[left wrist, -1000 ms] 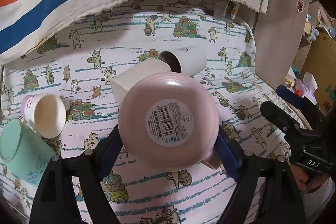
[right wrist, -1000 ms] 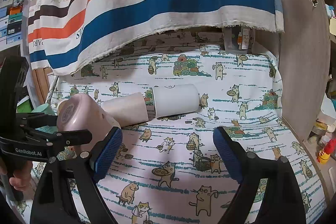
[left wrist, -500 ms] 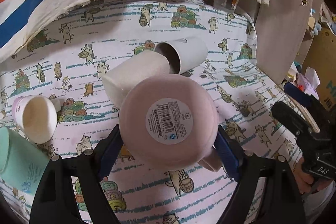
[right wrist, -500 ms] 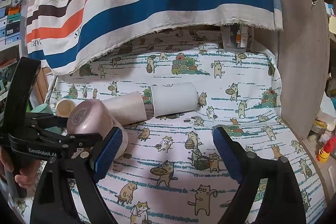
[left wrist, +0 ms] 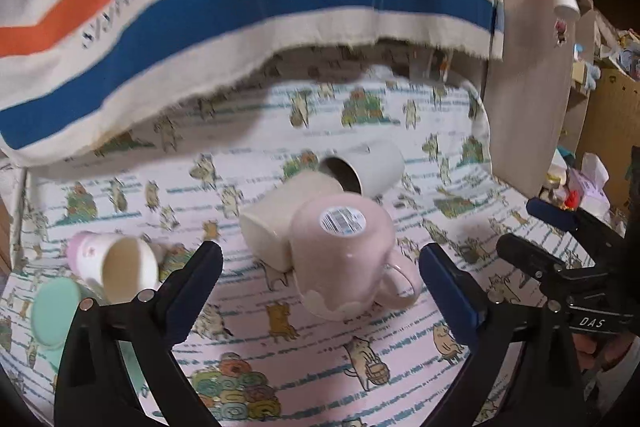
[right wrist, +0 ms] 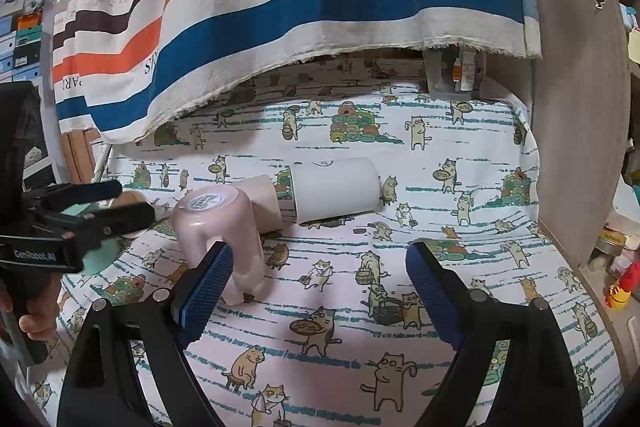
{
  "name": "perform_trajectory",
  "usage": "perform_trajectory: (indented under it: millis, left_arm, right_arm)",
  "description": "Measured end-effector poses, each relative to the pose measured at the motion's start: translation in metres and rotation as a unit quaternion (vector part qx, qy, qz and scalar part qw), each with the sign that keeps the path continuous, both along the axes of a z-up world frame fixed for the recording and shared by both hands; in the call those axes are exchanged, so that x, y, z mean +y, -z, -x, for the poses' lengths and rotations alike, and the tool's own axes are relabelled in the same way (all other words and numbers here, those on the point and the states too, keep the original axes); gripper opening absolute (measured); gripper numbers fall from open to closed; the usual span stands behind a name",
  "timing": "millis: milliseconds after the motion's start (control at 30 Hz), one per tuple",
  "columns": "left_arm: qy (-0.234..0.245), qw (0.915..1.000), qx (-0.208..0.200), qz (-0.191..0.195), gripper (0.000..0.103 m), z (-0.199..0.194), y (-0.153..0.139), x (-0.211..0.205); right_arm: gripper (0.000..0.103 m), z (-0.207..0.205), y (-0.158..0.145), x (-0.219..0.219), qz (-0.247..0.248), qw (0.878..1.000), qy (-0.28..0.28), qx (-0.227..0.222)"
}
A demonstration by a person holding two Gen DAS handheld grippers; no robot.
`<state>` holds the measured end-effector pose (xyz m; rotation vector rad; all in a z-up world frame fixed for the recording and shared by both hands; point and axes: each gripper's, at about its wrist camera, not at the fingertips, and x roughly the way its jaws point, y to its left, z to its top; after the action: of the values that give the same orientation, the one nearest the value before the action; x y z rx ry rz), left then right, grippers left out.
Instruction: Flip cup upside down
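A pink mug (left wrist: 344, 259) stands upside down on the cat-print cloth, its barcode sticker on top and its handle to the right. It also shows in the right wrist view (right wrist: 220, 231). My left gripper (left wrist: 320, 291) is open and drawn back, with the mug between and beyond its fingertips, not touching. It appears from the side in the right wrist view (right wrist: 116, 203). My right gripper (right wrist: 316, 279) is open and empty over the cloth, to the right of the mug.
A cream cup (left wrist: 280, 215) and a white cup (left wrist: 364, 167) lie on their sides behind the mug. A small pink-and-cream cup (left wrist: 116, 263) and a mint cup (left wrist: 56, 315) lie at the left. A striped cloth (right wrist: 280, 7) hangs over the back. A wooden panel (right wrist: 576, 107) bounds the right.
My left gripper opened and let go of the pink mug, which now stands upside down on the cloth. The gripper has pulled back and up from it.
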<state>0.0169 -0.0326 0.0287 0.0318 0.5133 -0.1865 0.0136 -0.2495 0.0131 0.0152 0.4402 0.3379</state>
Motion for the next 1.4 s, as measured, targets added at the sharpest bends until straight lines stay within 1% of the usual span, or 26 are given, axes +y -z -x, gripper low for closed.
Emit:
perform_trajectory:
  millis: [100, 200, 233, 267, 333, 400, 500, 600, 800, 933, 1000, 1067, 1133, 1200, 1400]
  left_arm:
    - [-0.001, 0.9992, -0.04, 0.006, 0.103, 0.013, -0.004, 0.007]
    - [-0.016, 0.9954, -0.094, 0.013, 0.103, 0.029, -0.006, 0.016]
    - [-0.02, 0.9941, -0.106, 0.014, 0.103, 0.033, -0.006, 0.018]
    - [-0.021, 0.9932, -0.114, 0.015, 0.103, 0.036, -0.005, 0.02]
    - [-0.025, 0.9923, -0.12, 0.014, 0.103, 0.037, -0.001, 0.023]
    - [-0.026, 0.9921, -0.121, 0.015, 0.103, 0.038, 0.002, 0.027]
    - [-0.034, 0.9917, -0.124, 0.013, 0.103, 0.039, 0.01, 0.03]
    - [-0.048, 0.9892, -0.137, 0.016, 0.103, 0.044, 0.015, 0.034]
    - [-0.053, 0.9872, -0.149, 0.013, 0.103, 0.049, 0.022, 0.031]
    - [-0.052, 0.9898, -0.133, 0.006, 0.103, 0.045, 0.027, 0.026]
    - [-0.045, 0.9913, -0.124, 0.008, 0.103, 0.043, 0.029, 0.025]
    - [-0.049, 0.992, -0.116, 0.006, 0.103, 0.04, 0.03, 0.024]
    - [-0.051, 0.9929, -0.106, 0.012, 0.103, 0.037, 0.032, 0.027]
    - [-0.061, 0.9921, -0.109, 0.016, 0.103, 0.038, 0.032, 0.029]
    - [-0.047, 0.9926, -0.112, 0.008, 0.103, 0.04, 0.032, 0.023]
  right_arm:
    - [0.089, 0.003, -0.001, 0.002, -0.002, 1.0, -0.006, -0.009]
    - [0.09, 0.007, -0.003, 0.003, -0.002, 1.0, -0.011, -0.02]
    - [0.095, 0.008, -0.003, 0.004, -0.001, 1.0, -0.012, -0.025]
    - [0.103, 0.01, -0.004, 0.005, -0.001, 0.999, -0.013, -0.029]
    - [0.102, 0.013, -0.005, 0.006, 0.002, 0.999, -0.008, -0.042]
    - [0.102, 0.015, -0.005, 0.008, 0.006, 0.999, -0.009, -0.049]
    - [0.102, 0.014, -0.005, 0.008, 0.005, 0.999, -0.013, -0.046]
    - [0.103, 0.012, -0.004, 0.009, 0.004, 0.999, -0.009, -0.044]
    - [0.103, 0.011, -0.001, 0.009, 0.009, 0.999, -0.007, -0.047]
    - [0.103, 0.011, 0.002, 0.013, 0.018, 0.999, -0.012, -0.049]
    - [0.103, 0.012, 0.002, 0.016, 0.023, 0.998, -0.02, -0.049]
    - [0.103, 0.012, 0.002, 0.017, 0.025, 0.998, -0.024, -0.052]
    - [0.103, 0.013, 0.002, 0.018, 0.028, 0.998, -0.022, -0.053]
    - [0.103, 0.014, 0.002, 0.019, 0.029, 0.998, -0.02, -0.056]
    - [0.103, 0.015, 0.002, 0.018, 0.028, 0.998, -0.021, -0.057]
